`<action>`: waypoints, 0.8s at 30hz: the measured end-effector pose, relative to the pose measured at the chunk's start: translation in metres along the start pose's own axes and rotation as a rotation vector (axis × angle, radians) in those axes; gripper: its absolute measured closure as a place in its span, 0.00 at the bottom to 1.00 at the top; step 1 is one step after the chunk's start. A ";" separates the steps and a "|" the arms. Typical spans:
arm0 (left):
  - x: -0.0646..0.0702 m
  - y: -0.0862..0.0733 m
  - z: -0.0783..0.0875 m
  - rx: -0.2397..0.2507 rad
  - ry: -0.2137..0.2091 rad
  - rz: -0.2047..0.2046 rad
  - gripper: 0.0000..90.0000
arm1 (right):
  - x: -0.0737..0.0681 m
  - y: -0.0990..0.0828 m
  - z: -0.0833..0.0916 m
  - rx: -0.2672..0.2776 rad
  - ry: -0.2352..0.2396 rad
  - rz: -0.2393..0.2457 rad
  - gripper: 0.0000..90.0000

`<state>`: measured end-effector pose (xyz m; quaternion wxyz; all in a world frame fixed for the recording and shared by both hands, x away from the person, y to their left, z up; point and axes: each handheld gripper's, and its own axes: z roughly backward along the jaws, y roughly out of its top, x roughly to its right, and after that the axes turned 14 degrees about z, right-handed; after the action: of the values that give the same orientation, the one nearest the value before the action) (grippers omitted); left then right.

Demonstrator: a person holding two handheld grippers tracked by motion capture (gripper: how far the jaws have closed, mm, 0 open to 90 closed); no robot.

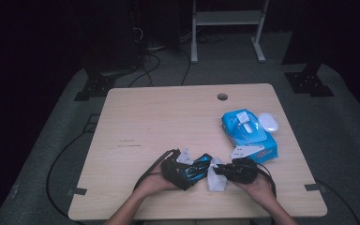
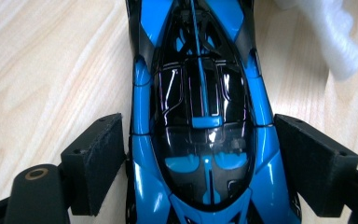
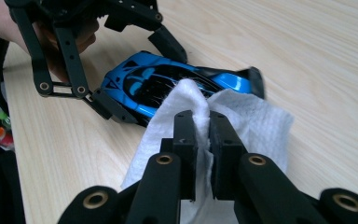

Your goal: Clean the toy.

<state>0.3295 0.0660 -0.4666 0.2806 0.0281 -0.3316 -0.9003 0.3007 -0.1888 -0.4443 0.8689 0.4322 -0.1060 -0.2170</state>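
Between open tongs point(image 2: 200, 172), glossy blue-and-black toy car point(image 2: 200, 116)

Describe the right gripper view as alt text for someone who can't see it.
A two-jaw tool pinches a white wipe against a blue and black toy car on a wooden table. A second tool straddles the car's far end.

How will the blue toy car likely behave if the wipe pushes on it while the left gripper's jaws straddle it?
The toy car looks hard and glossy, so the wipe should probably slide over it. It would likely roll along its length if nudged. The left gripper has pads beside its flanks, which may check sideways slip only.
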 end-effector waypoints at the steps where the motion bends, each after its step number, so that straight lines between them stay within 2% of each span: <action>1: 0.001 0.001 -0.001 0.001 -0.001 -0.003 0.20 | 0.001 -0.002 0.003 0.004 -0.003 -0.008 0.91; 10: 0.003 0.008 -0.010 -0.010 0.016 -0.008 0.19 | 0.006 -0.019 0.028 0.035 -0.018 -0.041 0.91; 15: 0.003 0.011 -0.012 -0.019 0.020 -0.011 0.19 | 0.009 -0.027 0.026 0.027 -0.010 -0.070 0.91; 22: 0.006 0.017 -0.014 -0.039 0.024 -0.013 0.19 | 0.008 -0.027 0.025 0.036 -0.007 -0.061 0.91; 24: 0.006 0.017 -0.014 -0.029 0.020 -0.012 0.26 | 0.008 -0.028 0.025 0.034 -0.007 -0.062 0.91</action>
<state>0.3357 0.0441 -0.4659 0.2789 0.0352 -0.3156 -0.9063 0.2906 -0.2250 -0.4519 0.8539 0.4491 -0.0990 -0.2434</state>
